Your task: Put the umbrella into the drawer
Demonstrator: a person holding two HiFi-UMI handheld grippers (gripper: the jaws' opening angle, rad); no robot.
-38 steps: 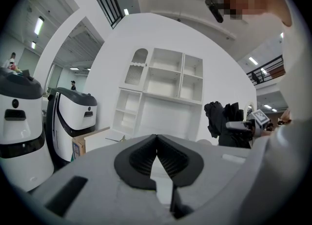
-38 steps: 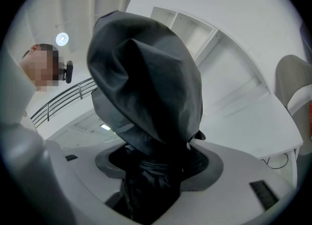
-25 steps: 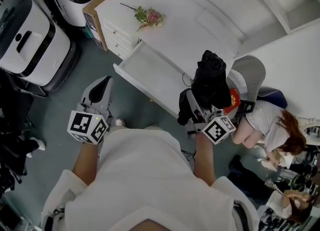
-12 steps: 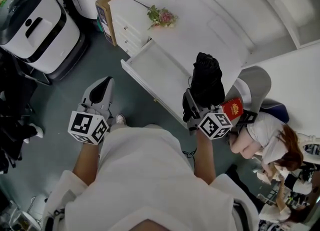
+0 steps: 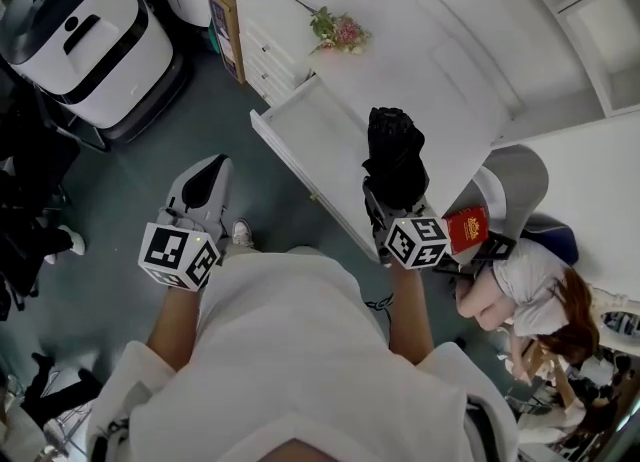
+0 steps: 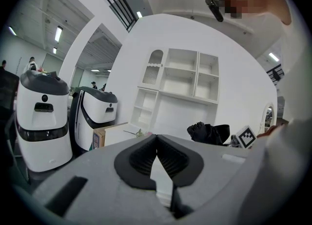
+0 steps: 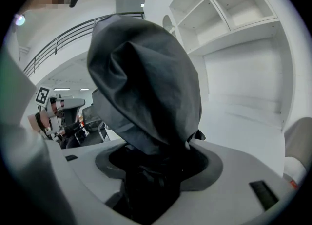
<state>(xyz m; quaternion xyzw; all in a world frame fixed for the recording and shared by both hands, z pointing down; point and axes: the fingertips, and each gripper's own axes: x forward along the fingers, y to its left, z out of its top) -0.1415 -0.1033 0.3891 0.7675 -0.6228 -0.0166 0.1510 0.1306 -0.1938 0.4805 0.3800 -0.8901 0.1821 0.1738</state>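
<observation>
Two grippers are held out ahead of the person's white top. The left gripper is kept over the grey floor, well apart from the furniture. Its jaws are pressed together at the tips with nothing between them, as is shown in the left gripper view. The right gripper is clamped on the lower part of the folded black umbrella, whose bunched fabric fills the gap between the jaws and rises ahead of them. Over the last second the umbrella has been swung leftward and brought lower. It was then seen against the cabinet top beside the grey chair, and it is now seen over the right end of the open drawer, not yet inside it. The grip has not been altered meanwhile, and the left gripper has been kept almost where it was. A red booklet is seen just right of the right gripper. Beyond the drawer, a sprig of flowers lies on the white cabinet top, and white machines are parked farther left. The carrying is judged to be nearly finished. Lowering into the drawer and release are what remain, and the umbrella would best be laid along the drawer's length.
</observation>
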